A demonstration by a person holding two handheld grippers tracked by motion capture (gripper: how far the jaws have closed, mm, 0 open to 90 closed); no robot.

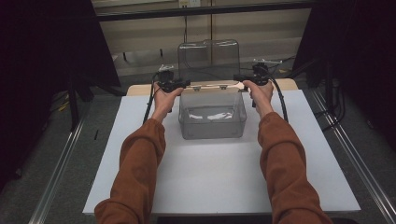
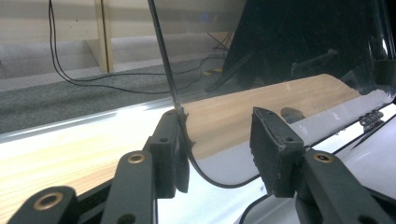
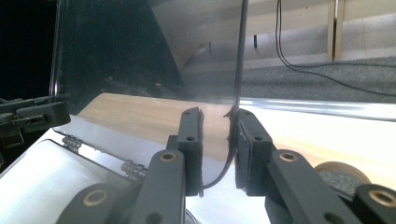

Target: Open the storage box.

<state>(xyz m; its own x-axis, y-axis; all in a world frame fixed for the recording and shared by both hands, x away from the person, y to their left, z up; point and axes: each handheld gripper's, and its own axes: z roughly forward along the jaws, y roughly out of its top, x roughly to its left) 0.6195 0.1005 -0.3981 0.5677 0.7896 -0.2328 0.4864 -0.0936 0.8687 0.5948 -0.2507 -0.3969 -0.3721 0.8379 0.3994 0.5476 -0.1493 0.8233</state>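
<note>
A clear plastic box [image 1: 212, 119] sits mid-frame on the white table [image 1: 224, 182], its hinged transparent lid [image 1: 208, 60] standing upright above. The left gripper [image 1: 180, 85] is parted around the lid's left edge, one pad touching; the right gripper [image 1: 243, 79] stands narrow around the right edge.

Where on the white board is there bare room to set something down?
Bare: the white board in front of the clear box, between the sleeves, and strips either side of the box. Crowded: the far edge, where both grippers meet the raised lid.
</note>
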